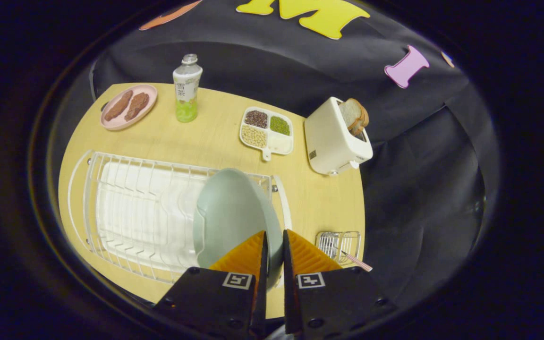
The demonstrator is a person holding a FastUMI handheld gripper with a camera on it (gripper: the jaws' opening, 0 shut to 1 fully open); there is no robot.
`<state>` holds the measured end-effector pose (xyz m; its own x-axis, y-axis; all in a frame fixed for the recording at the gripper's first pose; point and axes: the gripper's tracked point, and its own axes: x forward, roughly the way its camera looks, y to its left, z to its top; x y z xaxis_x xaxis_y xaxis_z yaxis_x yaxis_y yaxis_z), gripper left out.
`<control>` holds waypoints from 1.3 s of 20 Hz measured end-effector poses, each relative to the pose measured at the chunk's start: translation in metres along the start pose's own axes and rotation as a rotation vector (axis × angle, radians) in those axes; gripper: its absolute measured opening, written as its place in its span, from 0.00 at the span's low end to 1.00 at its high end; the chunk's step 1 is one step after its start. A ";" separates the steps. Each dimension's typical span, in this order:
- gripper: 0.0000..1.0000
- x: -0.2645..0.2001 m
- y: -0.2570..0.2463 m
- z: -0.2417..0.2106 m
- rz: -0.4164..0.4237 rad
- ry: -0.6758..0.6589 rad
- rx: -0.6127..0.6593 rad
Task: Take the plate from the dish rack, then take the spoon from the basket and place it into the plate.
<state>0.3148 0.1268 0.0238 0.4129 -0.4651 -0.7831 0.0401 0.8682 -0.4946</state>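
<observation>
Two fingers of my claw [274, 241] pinch the pale green plate's [229, 217] rim, low centre of frame, edge-on above the dish rack [135, 212] to lift clear; the spoon [354, 260] waits in its basket [340, 243] lower right.

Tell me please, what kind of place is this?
Probably a staged kitchen tabletop in a booth: a dish rack holding a plate, a toaster with bread, and the gripper closed on the plate's rim.

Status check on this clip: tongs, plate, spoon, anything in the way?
Tongs shut on plate rim. Plate upright at dish rack end. Spoon in basket, beside tongs. Nothing blocking.
</observation>
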 end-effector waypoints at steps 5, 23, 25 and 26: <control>0.13 -0.017 0.012 -0.002 -0.100 -0.045 -0.022; 0.11 -0.084 0.025 -0.010 -0.469 -0.270 -0.003; 0.11 -0.090 0.019 -0.019 -0.405 -0.279 0.017; 0.10 -0.091 0.016 -0.025 -0.361 -0.284 0.030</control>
<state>0.2552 0.1791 0.0779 0.6008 -0.6764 -0.4260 0.2519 0.6660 -0.7022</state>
